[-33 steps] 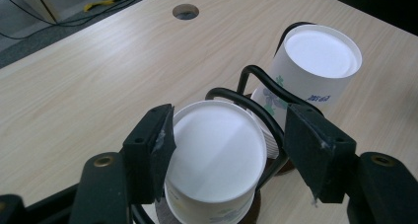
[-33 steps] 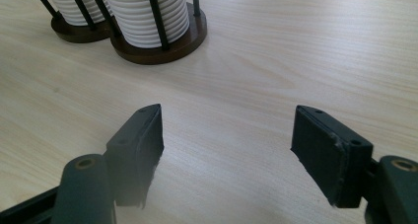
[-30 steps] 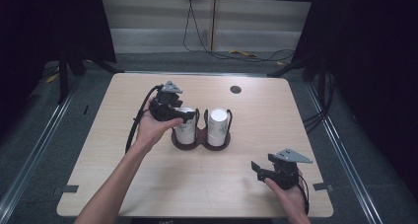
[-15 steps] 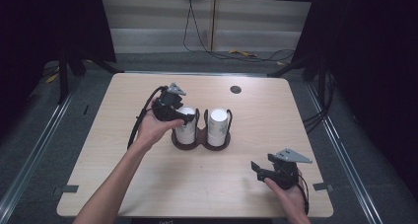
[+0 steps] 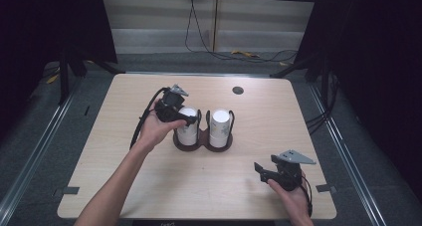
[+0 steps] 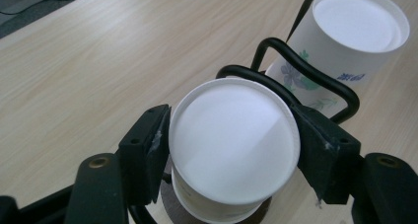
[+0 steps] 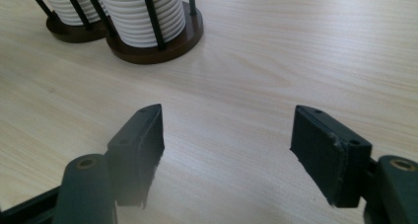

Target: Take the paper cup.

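left gripper (image 6: 231,155): jaws clamped on the upturned base of the top paper cup (image 6: 234,147), one pad pressed to each side of the white wall just under the rim of the base. over the last half second the jaws have opened a touch, with the cup between them and both pads touching it. this cup sits inverted on the left stack, in the left bay of a black wire cup holder (image 6: 296,83) with a dark round foot. a wire loop of the holder arches just behind the gripped cup. the second cup stack (image 6: 345,41) stands in the right bay, just beside the first, also upturned, with a blue-green flower print on its side.

high view: left gripper (image 5: 185,120) lies across the top of the left stack, the left hand (image 5: 157,129) wrapped round its body, forearm coming in from the bottom left. the holder stands near the middle of the counter (image 5: 124,176).

right gripper (image 7: 226,150): jaws apart, nothing between them, bare wood grain of the counter below. the two stacks show at the top left of the right gripper view, ribbed rims inside the wire posts, well apart from these jaws. in the high view this gripper (image 5: 263,171) rests near the front right of the counter, held by the right hand (image 5: 293,196).

a small dark round disc (image 5: 238,90) is set in the counter toward the far edge.
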A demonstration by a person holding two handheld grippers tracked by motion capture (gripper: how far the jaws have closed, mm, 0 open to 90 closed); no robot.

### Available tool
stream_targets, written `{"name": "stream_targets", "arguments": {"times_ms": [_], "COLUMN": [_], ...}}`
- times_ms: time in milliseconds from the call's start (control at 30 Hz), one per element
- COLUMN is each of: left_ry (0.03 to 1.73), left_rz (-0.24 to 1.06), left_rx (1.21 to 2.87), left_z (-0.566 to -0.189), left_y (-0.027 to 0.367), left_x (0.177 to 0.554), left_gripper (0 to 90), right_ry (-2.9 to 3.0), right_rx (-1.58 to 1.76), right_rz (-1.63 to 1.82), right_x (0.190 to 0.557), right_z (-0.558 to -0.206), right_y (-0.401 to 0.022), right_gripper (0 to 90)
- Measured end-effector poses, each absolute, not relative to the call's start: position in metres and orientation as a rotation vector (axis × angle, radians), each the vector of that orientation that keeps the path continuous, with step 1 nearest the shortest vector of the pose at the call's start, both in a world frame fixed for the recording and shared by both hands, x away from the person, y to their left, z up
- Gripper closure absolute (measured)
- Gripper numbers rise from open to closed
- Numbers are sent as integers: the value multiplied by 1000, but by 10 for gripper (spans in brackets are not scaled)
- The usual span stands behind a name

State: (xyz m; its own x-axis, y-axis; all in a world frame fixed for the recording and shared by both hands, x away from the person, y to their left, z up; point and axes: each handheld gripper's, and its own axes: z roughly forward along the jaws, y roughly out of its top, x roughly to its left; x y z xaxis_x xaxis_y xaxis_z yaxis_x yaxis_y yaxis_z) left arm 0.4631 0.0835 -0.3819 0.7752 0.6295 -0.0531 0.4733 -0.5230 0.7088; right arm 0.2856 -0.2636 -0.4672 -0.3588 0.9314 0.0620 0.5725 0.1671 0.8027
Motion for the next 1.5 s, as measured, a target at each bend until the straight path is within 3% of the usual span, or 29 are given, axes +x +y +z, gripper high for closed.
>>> {"name": "stream_targets", "arguments": {"times_ms": [1500], "left_ry": [781], "left_rz": [303], "left_rx": [2112], "left_z": [-344], "left_y": [93], "left_x": [457], "left_gripper": [366], "right_ry": [1997], "right_rx": [1425], "right_rz": [1060], "right_x": [286], "right_z": [-467], "right_y": [-263], "right_gripper": [288]}}
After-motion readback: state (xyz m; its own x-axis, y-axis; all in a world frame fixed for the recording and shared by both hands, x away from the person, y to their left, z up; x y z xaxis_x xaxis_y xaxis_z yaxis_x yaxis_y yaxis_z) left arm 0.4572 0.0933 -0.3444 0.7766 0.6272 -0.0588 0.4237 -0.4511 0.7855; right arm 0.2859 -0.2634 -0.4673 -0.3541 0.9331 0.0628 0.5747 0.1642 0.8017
